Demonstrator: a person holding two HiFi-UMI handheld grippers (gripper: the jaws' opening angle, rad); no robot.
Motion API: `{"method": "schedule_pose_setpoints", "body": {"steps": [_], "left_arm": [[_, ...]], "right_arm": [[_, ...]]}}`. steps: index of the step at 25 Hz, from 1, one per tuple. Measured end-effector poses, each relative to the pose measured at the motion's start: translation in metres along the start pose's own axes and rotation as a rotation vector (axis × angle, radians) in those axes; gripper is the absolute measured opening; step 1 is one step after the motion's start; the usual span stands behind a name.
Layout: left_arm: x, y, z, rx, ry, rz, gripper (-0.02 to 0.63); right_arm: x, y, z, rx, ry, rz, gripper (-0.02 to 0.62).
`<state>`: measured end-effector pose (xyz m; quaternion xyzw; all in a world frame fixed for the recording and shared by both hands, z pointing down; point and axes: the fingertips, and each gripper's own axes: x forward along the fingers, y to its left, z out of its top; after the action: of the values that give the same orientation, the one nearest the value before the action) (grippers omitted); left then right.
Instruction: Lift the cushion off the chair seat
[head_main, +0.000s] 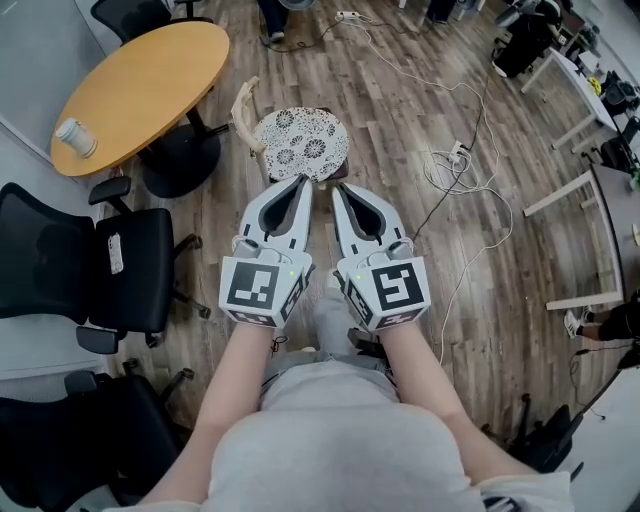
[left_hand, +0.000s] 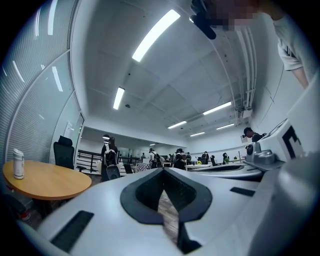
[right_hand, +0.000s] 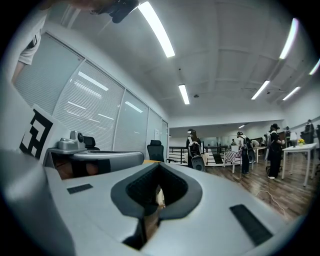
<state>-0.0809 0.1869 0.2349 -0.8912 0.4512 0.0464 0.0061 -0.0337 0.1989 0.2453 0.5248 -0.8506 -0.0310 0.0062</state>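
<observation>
Head view shows 1 round cushion (head_main: 300, 143), white with dark flower-like medallions printed all over it. It lies flat on the seat of a chair (head_main: 243, 112) and covers that seat almost wholly. Only the pale curved backrest at the chair's left and a sliver of dark edge show, so the seat's own shape and the chair's legs cannot be made out.

2 tools are held side by side just on the near side of the chair. The left tool (head_main: 302, 183) and the right tool (head_main: 336, 189) both point at the cushion's near rim. Each has its jaws clenched tip to tip with nothing between them. From above, their tips overlap the cushion's edge, but whether they touch it cannot be told.

In the left gripper view and the right gripper view, each tool's own grey body blocks the lower half. Only a strip of wood floor or a pale scrap shows through the gap behind the closed tips, and the cushion cannot be picked out there.

Just left of the chair stands 1 round wooden table (head_main: 140, 85) bearing 1 white bottle (head_main: 75, 137). Further left of the chair are 3 black office chairs (head_main: 95, 262), 2 of them cut off by the picture's edge. Right of the chair, white cables (head_main: 470, 190) trail over the floor.
</observation>
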Motion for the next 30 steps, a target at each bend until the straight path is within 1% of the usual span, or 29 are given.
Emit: {"method": "schedule_pose_setpoints", "body": {"steps": [4, 8, 14, 19, 23, 25, 28, 30], "left_arm": [[0.037, 0.015, -0.007, 0.005, 0.011, 0.014, 0.002], [0.074, 0.032, -0.013, 0.001, 0.023, 0.031, 0.002], [0.135, 0.066, -0.021, -0.009, 0.045, 0.055, 0.002], [0.183, 0.089, -0.034, -0.027, 0.067, 0.104, 0.002], [0.214, 0.102, -0.043, -0.034, 0.082, 0.125, 0.002], [0.224, 0.109, -0.051, -0.043, 0.095, 0.137, 0.002], [0.238, 0.117, -0.064, -0.058, 0.118, 0.147, 0.002], [0.247, 0.125, -0.074, -0.063, 0.135, 0.151, 0.002]], "right_arm": [[0.031, -0.021, -0.002, 0.002, -0.001, 0.04, 0.025], [0.061, -0.045, -0.006, 0.029, 0.0, 0.059, 0.025], [0.116, -0.089, -0.023, 0.053, 0.068, 0.078, 0.025], [0.158, -0.124, -0.033, 0.053, 0.101, 0.127, 0.026], [0.188, -0.144, -0.041, 0.061, 0.117, 0.157, 0.026], [0.198, -0.15, -0.043, 0.083, 0.112, 0.173, 0.026], [0.212, -0.163, -0.049, 0.147, 0.104, 0.185, 0.026], [0.221, -0.17, -0.055, 0.167, 0.111, 0.189, 0.026]]}}
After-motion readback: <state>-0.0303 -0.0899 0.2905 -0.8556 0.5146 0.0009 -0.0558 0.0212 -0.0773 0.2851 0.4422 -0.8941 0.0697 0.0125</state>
